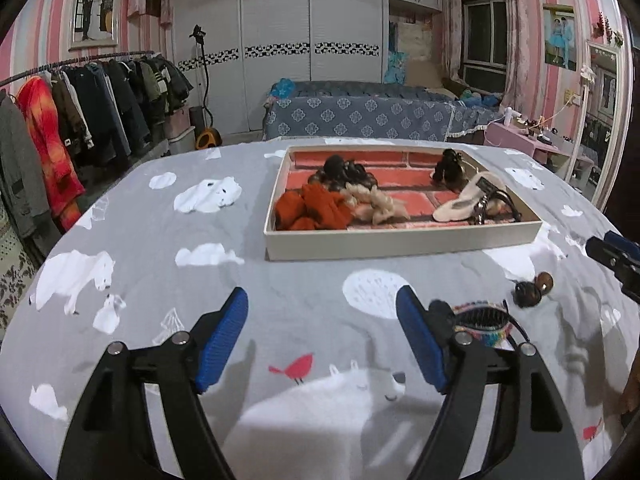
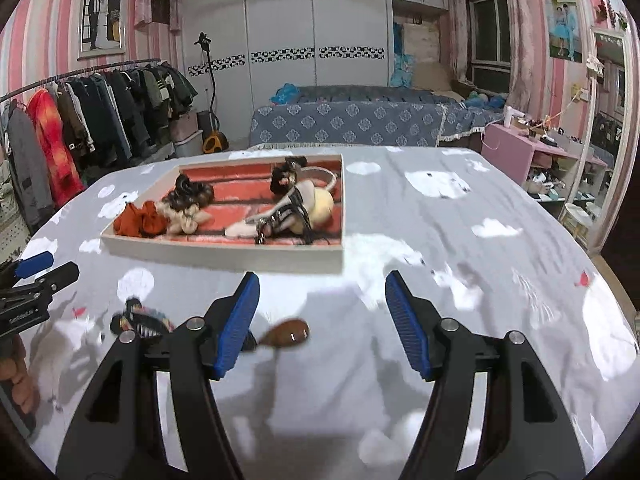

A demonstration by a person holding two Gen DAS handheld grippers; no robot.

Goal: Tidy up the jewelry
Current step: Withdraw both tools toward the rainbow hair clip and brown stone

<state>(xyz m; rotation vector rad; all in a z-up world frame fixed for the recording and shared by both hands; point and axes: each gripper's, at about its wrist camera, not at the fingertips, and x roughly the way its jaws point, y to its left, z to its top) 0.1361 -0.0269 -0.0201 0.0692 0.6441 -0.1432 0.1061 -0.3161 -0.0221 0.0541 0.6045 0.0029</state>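
Note:
A shallow white tray (image 1: 400, 242) (image 2: 224, 250) with a red brick-pattern floor sits on the grey bear-print cloth. It holds an orange scrunchie (image 1: 312, 208), a beige scrunchie (image 1: 374, 204), a dark scrunchie (image 1: 340, 170), a black clip (image 1: 450, 166) and a white headband (image 1: 466, 198). A colourful comb clip (image 1: 486, 320) (image 2: 140, 318) lies on the cloth just outside my left gripper's right finger. My left gripper (image 1: 322, 336) is open over bare cloth. A brown bobble hair tie (image 1: 534, 286) (image 2: 290, 332) lies on the cloth beside the left finger of my right gripper (image 2: 322, 316), which is open and not touching it.
The cloth-covered table (image 1: 160, 280) drops off at its rounded edges. Beyond it are a clothes rack (image 1: 80, 96) on the left, a blue-covered bed (image 1: 360, 112) behind, and a pink shelf (image 2: 516, 140) at right. A hand (image 2: 16, 380) shows at the right wrist view's left edge.

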